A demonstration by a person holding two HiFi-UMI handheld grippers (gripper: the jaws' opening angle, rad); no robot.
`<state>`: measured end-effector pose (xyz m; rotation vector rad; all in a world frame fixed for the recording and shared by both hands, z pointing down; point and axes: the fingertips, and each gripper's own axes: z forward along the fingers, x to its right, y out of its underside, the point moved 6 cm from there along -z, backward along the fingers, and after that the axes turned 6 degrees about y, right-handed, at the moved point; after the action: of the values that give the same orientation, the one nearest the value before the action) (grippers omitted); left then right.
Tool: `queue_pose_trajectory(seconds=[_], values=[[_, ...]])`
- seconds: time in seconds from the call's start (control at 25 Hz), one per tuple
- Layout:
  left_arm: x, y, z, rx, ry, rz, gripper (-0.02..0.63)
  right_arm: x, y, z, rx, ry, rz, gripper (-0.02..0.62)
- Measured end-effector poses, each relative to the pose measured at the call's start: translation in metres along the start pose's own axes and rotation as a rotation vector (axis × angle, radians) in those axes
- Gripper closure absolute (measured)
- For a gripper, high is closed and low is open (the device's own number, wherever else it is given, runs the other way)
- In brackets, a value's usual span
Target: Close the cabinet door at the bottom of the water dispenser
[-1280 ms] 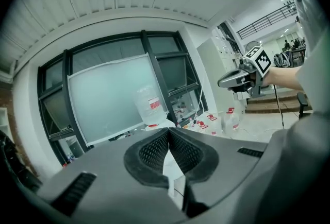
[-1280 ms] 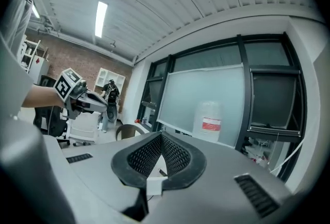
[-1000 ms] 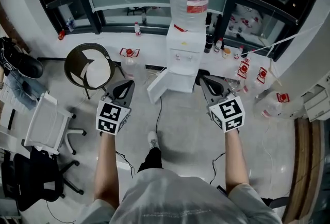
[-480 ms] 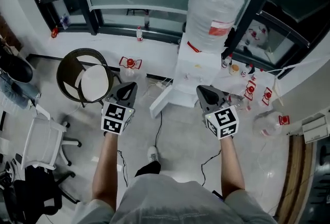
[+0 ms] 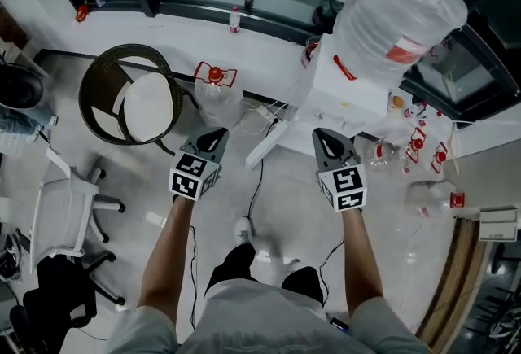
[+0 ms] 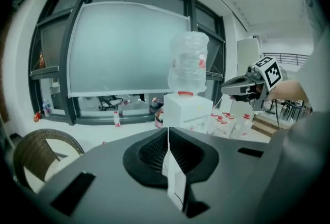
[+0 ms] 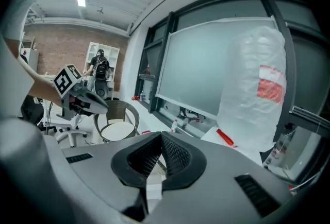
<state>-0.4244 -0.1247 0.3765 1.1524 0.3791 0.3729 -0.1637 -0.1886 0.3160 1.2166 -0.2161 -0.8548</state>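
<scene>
The white water dispenser [image 5: 348, 93] stands under a big plastic-wrapped bottle [image 5: 399, 15]. Its bottom cabinet door [image 5: 264, 146] hangs open, swung out to the left over the floor. My left gripper [image 5: 218, 133] is shut and empty, just left of the door's free edge. My right gripper [image 5: 323, 135] is shut and empty, in front of the dispenser's base. In the left gripper view the shut jaws [image 6: 168, 134] point at the dispenser [image 6: 186, 110], and the door's white edge [image 6: 176, 187] shows below them. In the right gripper view the shut jaws [image 7: 161, 138] face the bottle [image 7: 255, 91].
A round wicker chair [image 5: 124, 104] stands left of the dispenser, a white office chair [image 5: 65, 206] farther left. Water bottles [image 5: 431, 198] lie on the floor at the right. Cables [image 5: 256, 181] run across the floor between my arms. The window ledge [image 5: 203, 6] runs behind.
Both grippers have moved forward and down toward the dispenser's base. The person has stepped closer, so the dispenser and its open door now sit nearer and larger in the head view.
</scene>
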Motion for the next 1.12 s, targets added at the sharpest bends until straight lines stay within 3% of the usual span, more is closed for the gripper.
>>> queue_pose_trajectory(seconds=[0.08, 0.16, 0.24, 0.52, 0.8, 1.12], values=[[-0.007, 0.033, 0.022, -0.020, 0.026, -0.087, 0.573, -0.003, 0.028, 0.024, -0.044, -0.004, 0.016, 0.566], [-0.011, 0.071, 0.049, -0.056, 0.054, -0.171, 0.493, -0.008, 0.062, 0.047, -0.104, -0.026, 0.046, 0.486], [-0.007, 0.114, 0.080, -0.122, 0.083, -0.206, 0.475, -0.012, 0.100, 0.061, -0.154, -0.043, 0.076, 0.479], [0.008, 0.255, 0.143, -0.320, 0.082, -0.213, 0.419, -0.038, 0.244, 0.100, -0.285, -0.154, 0.136, 0.444], [0.012, 0.357, 0.204, -0.379, 0.082, -0.227, 0.369, -0.055, 0.367, 0.127, -0.321, -0.190, 0.168, 0.434], [0.012, 0.446, 0.269, -0.471, 0.037, -0.226, 0.345, -0.046, 0.446, 0.116, -0.356, -0.145, 0.260, 0.433]])
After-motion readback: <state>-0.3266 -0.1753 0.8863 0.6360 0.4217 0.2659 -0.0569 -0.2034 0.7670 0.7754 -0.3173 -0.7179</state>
